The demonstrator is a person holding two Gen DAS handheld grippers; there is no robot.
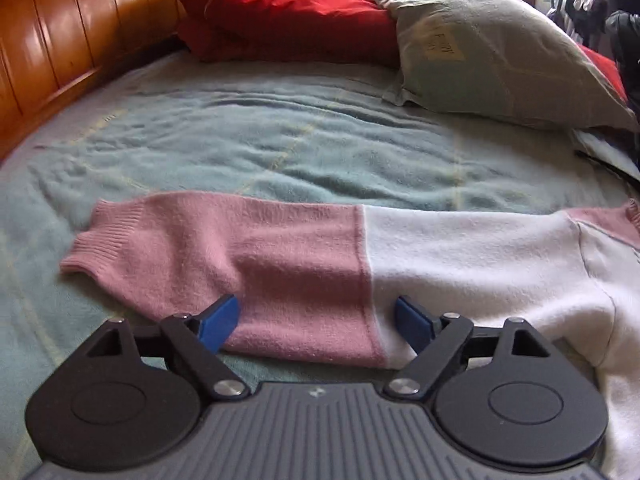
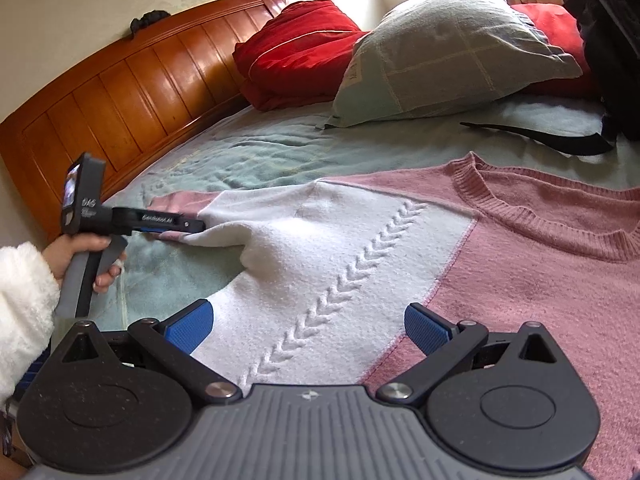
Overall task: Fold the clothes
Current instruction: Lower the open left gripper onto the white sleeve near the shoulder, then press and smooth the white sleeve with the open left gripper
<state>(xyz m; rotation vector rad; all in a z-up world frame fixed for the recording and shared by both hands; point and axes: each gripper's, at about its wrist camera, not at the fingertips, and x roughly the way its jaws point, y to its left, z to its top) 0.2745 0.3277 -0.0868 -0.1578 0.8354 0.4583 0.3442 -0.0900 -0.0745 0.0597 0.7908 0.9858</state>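
Sweater (image 2: 400,264) flat on bed (image 1: 240,152): soft, limp knit. Left gripper (image 1: 316,322) fingers spread around sleeve (image 1: 224,248), right gripper (image 2: 308,326) spread; take cuff.

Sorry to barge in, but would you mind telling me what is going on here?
A person is folding a pink and white sweater spread flat on a bed. The left hand-held gripper is open, straddling the near edge of the sleeve. The right hand-held gripper hovers open over the sweater's body. Nothing is folded yet.
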